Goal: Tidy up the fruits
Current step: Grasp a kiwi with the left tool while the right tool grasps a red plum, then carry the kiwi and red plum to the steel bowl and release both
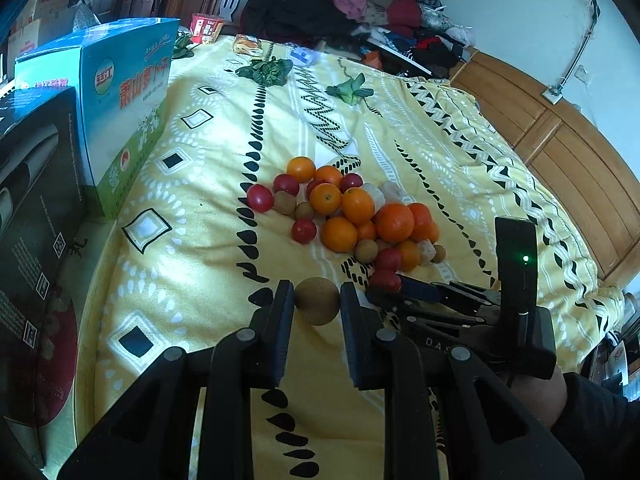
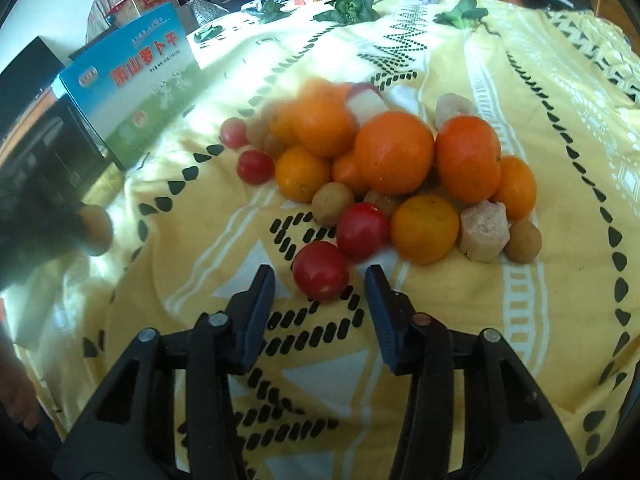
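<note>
On the yellow bed cover (image 1: 208,208), our left gripper (image 1: 317,300) squeezes a brown ball fruit (image 1: 317,301) to sort it; our right gripper (image 2: 320,280) waits wide apart around a red tomato (image 2: 321,270).

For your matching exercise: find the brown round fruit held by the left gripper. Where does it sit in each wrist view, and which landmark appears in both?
Left wrist view: brown round fruit at lower centre, clamped in the left gripper.
Right wrist view: at the far left edge, mid-height, blurred, partly hidden by dark jaws.
Shared landmark: the blue box, on the left side in both views.
</note>
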A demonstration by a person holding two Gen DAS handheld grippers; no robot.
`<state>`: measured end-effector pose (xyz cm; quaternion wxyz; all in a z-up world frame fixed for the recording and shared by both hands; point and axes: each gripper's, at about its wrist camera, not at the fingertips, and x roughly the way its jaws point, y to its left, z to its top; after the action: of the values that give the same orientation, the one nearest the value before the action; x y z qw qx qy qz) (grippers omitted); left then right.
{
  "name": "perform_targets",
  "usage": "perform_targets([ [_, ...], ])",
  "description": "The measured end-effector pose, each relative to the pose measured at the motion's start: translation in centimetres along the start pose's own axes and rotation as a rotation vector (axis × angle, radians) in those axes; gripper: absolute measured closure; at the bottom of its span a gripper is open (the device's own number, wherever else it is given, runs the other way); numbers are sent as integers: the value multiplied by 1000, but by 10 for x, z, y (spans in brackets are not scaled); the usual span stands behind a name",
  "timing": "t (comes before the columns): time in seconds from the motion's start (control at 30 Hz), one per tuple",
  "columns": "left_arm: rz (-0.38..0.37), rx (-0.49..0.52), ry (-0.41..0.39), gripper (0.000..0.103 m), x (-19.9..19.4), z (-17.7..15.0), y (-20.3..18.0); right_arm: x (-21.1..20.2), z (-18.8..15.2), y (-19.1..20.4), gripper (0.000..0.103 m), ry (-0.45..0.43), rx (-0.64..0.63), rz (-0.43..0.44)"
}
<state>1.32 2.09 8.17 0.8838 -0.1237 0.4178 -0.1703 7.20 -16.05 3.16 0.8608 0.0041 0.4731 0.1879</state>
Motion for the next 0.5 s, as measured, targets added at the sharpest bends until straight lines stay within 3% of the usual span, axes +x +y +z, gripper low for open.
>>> perform_targets([
  [0.03,0,-1,-4,80,-3,0,0,-1,0,0,74,-1,-1,-4],
  [0.07,1,-2,-12,80,-7,2,-1,-4,0,1,76,-6,-4,-2],
  [0.27,38,0,-108,80,-55,15,8,-41,13,22,76,-102,-24,-7],
  [0.5,132,-52,-263,80,-144,33,48,-95,51,93,76,-225,-106,96],
])
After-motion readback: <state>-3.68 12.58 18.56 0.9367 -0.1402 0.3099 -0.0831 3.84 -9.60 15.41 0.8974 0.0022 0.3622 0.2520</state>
